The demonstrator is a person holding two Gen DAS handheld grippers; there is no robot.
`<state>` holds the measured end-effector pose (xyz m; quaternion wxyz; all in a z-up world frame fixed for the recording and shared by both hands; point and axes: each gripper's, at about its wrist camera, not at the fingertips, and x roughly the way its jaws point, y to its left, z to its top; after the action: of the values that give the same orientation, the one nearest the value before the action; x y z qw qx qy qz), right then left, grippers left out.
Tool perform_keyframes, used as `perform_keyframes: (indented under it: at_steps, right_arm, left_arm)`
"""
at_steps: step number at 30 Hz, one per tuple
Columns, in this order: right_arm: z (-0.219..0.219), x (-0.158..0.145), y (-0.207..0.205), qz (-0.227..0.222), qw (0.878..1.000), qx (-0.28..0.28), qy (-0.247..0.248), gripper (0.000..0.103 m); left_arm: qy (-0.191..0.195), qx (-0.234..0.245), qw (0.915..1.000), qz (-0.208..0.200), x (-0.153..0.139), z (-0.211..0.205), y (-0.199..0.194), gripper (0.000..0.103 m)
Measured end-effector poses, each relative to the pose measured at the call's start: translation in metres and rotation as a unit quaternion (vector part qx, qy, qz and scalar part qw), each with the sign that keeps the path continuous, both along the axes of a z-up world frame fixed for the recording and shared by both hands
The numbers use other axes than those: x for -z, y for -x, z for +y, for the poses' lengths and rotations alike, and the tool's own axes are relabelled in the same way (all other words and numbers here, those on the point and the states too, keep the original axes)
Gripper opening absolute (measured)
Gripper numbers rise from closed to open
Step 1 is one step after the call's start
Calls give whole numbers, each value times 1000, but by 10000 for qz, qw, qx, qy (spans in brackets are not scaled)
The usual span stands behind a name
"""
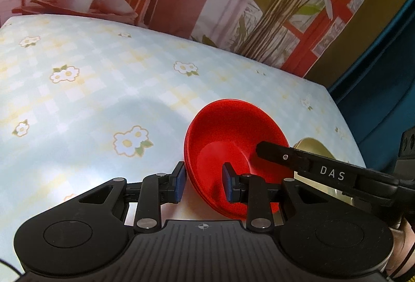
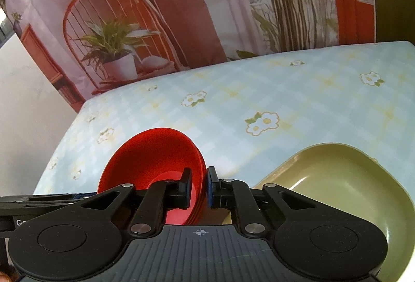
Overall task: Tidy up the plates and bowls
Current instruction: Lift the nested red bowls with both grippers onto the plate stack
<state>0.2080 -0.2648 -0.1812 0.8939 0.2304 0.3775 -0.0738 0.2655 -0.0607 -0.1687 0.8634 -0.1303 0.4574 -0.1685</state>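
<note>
A stack of red bowls (image 1: 233, 142) is held tilted above the flowered tablecloth (image 1: 90, 100). My left gripper (image 1: 203, 182) has its jaws on either side of the stack's left rim, with a gap between the outer pad and the rim. My right gripper (image 2: 199, 188) is shut on the stack's right rim (image 2: 201, 173); its finger also shows in the left wrist view (image 1: 275, 152). An olive green dish (image 2: 337, 183) lies on the table to the right of the red bowls (image 2: 153, 160), and a sliver of it shows in the left wrist view (image 1: 311, 144).
The table (image 2: 285, 90) carries a pale blue checked cloth with white flowers. A printed backdrop (image 2: 155, 9) with a chair, plants and red window frames hangs behind the far edge. A teal surface (image 1: 376, 74) lies past the table's right edge.
</note>
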Motion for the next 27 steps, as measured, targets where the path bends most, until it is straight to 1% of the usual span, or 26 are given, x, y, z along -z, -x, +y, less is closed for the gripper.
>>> perform_keyframes:
  at_steps: [7,14,22,27]
  right_arm:
    - [10,-7,9,-72,10000,-26,-47,11]
    - [13,-9,20,-156,9997,66,-185,9]
    - [12,-17,29,-304,9993,142,-164,9]
    - [10,-24,35,-408,9990,149,-111,9]
  left_arm:
    - [14,-40,10000,-84,-8,6,16,31]
    - [83,-46,9999,-108,-10,11,21,31]
    - [143,63,9996,-246,-18,11,26,30]
    - [102,117,9995,-293,-22,7,28,30]
